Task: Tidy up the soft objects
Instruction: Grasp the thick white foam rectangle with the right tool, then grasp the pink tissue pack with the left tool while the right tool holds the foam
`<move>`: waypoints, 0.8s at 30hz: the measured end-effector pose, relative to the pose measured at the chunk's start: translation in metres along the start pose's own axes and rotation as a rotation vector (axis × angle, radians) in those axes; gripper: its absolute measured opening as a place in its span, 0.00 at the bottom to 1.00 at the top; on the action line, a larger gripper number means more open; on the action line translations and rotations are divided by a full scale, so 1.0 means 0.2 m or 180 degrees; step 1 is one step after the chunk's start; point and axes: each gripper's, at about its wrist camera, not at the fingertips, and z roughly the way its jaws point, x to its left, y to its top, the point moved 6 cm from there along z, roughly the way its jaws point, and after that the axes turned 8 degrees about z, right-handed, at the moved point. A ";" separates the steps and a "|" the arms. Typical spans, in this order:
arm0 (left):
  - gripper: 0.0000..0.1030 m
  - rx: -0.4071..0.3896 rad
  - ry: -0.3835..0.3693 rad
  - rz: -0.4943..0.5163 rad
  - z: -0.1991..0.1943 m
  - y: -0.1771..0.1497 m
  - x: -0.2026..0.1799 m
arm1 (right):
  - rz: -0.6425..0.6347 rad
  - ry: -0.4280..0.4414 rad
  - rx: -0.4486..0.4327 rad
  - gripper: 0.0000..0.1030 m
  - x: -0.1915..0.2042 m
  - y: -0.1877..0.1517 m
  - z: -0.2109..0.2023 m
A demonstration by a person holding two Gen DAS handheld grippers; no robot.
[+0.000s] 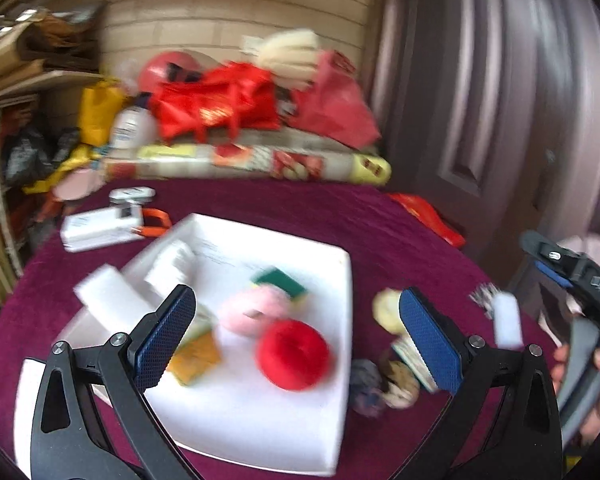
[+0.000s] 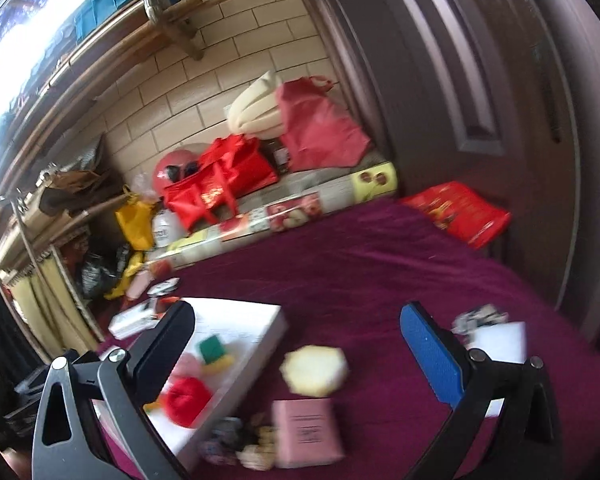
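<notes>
- Left gripper [image 1: 296, 338]: jaws spread wide, nothing between the blue pads; it hangs above the white tray [image 1: 260, 432].
- Right gripper [image 2: 298, 350]: jaws spread wide, holding nothing; it hangs above the purple tablecloth [image 2: 360, 264] just right of the tray's edge.
- White tray: sits on the tablecloth. Inside it lie a red puff [image 1: 294, 354], a pink puff [image 1: 254, 310] touching the red one, a green-and-yellow sponge [image 1: 282, 282] behind the pink puff, a yellow sponge [image 1: 194, 356] near the left gripper's left finger, and a white block [image 1: 172, 266] at the far left corner.
- A second white block [image 1: 108, 300] rests on the tray's left rim.
- Outside the tray, on the cloth to its right: a pale yellow hexagonal sponge [image 2: 314, 370], a pink box [image 2: 306, 432] just in front of it, and a cluster of mottled scrunchie-like items [image 2: 240, 446] against the tray's right wall. Blur prevents finer identification of the cluster.
- Further right on the cloth: a white rectangular item [image 2: 500, 342].
- Rear of the table: a red bag [image 2: 220, 180] on a long printed box [image 2: 284, 212].
</notes>
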 end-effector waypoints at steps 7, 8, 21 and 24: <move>1.00 0.0497 -0.0717 0.0310 0.20 -0.14 -0.41 | 0.0092 -0.0766 0.0305 1.00 -0.47 -0.06 0.04; 1.00 0.0540 -0.0730 0.0373 0.23 -0.16 -0.46 | 0.0180 -0.0906 0.0389 1.00 -0.56 -0.07 0.06; 1.00 0.0969 -0.0653 0.0923 0.49 -0.29 -0.69 | -0.0166 -0.1151 0.1076 0.48 -0.75 -0.25 0.24; 1.00 0.1032 -0.0629 0.1008 0.54 -0.30 -0.74 | -0.0139 -0.1012 0.0936 0.48 -0.72 -0.23 0.20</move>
